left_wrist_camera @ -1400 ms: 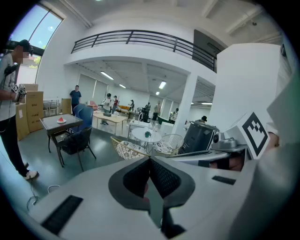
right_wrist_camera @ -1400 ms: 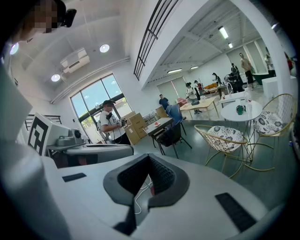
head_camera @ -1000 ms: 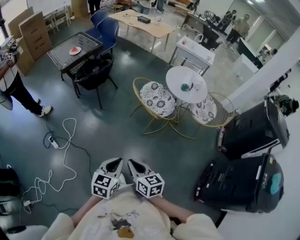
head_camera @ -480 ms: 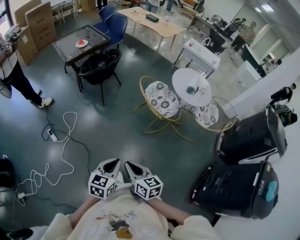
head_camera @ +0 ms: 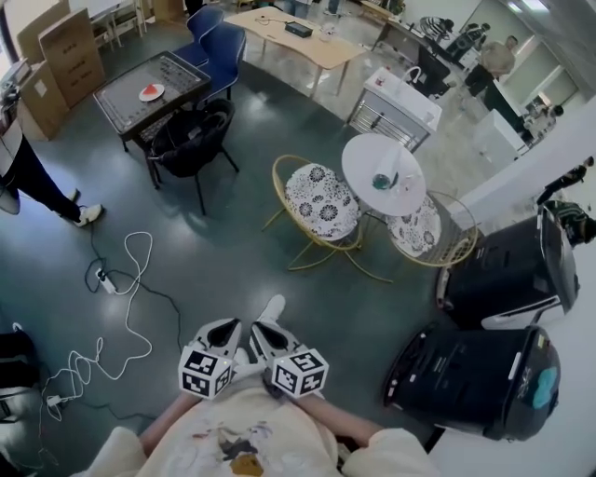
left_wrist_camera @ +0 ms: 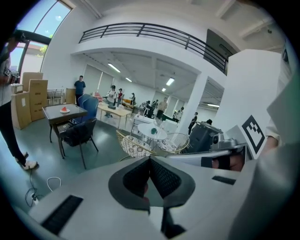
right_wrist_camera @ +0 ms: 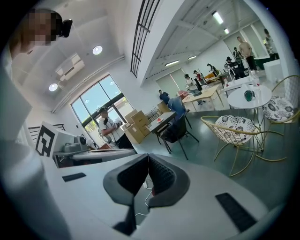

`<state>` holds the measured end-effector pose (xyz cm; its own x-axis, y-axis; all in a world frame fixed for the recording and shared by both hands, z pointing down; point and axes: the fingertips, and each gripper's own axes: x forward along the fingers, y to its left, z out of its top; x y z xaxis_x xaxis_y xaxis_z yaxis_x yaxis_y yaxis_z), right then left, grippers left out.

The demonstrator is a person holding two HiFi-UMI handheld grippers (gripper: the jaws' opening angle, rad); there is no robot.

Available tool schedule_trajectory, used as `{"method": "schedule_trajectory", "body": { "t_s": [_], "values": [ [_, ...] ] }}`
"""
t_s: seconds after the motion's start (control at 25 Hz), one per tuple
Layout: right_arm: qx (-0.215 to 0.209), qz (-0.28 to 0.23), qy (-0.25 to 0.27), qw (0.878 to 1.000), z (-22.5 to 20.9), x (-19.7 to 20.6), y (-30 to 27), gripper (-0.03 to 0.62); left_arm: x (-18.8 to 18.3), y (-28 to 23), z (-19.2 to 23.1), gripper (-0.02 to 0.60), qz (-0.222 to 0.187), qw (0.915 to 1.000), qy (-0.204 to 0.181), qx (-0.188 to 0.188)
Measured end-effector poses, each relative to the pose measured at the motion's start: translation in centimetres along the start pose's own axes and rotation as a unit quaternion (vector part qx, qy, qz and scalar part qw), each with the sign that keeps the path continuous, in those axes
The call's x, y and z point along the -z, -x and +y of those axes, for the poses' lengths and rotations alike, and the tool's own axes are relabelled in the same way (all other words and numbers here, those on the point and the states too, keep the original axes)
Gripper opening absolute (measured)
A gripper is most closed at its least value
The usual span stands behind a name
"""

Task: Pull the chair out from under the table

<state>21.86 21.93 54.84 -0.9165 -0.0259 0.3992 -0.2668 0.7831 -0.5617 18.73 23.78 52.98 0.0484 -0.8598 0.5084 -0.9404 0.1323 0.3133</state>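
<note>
Left gripper (head_camera: pixel 226 328) and right gripper (head_camera: pixel 264 330): jaws closed, nothing held. The wire chair (head_camera: pixel 318 199) lies well ahead; jaws should be opened before its rim is reached.

The dark glossy floor (head_camera: pixel 233 270) carries a white power strip (head_camera: pixel 107 281) with looping cable, a gold wire chair (head_camera: pixel 321 200) and a round white worktop (head_camera: pixel 363 156) bearing a small green object (head_camera: pixel 379 181).

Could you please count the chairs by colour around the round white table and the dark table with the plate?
Gold wire chairs: 2
Black chair: 1
Blue chairs: 2
Total: 5
</note>
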Motion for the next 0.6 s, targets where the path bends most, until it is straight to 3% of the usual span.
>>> {"method": "schedule_trajectory", "body": {
  "t_s": [0.6],
  "values": [
    [-0.001,-0.082,-0.013,0.997,-14.3,-19.7,-6.9,0.008,-14.7,-17.0,2.7,0.008,0.024,0.9971,-0.073,0.004]
  ]
}}
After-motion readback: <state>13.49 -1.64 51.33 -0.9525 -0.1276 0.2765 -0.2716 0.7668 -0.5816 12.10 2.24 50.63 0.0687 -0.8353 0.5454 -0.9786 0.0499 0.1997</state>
